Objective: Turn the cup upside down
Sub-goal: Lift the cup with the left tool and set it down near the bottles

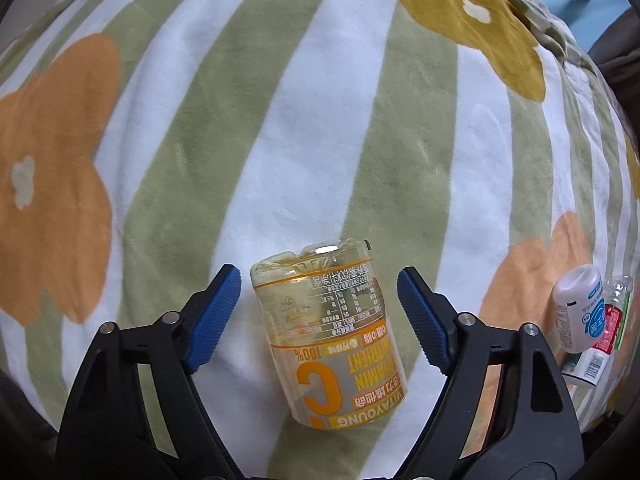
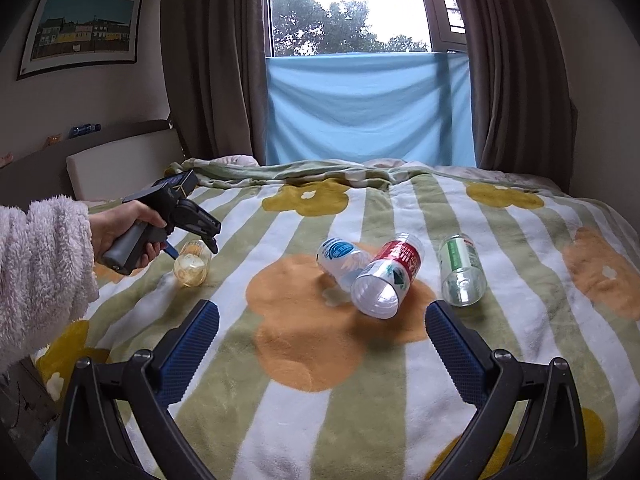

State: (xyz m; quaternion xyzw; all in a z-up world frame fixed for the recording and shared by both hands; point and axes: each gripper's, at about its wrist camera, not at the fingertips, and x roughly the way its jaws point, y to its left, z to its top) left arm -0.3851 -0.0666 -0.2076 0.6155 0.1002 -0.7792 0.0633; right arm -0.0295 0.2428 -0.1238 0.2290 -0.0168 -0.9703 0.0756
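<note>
A clear yellow cup point(image 1: 332, 336) with orange print lies on its side on the striped flower blanket. My left gripper point(image 1: 320, 292) is open, its blue pads on either side of the cup and apart from it. In the right wrist view the same cup point(image 2: 192, 266) lies at the left under the hand-held left gripper point(image 2: 192, 244). My right gripper point(image 2: 322, 316) is open and empty above the blanket, short of three other cups.
A blue-label cup point(image 2: 342, 260), a red-label cup point(image 2: 386, 280) and a green-label cup point(image 2: 460, 270) lie on their sides mid-bed; they show at the right edge of the left wrist view point(image 1: 588, 320). A headboard point(image 2: 120, 160) stands at the left, curtains and a window behind.
</note>
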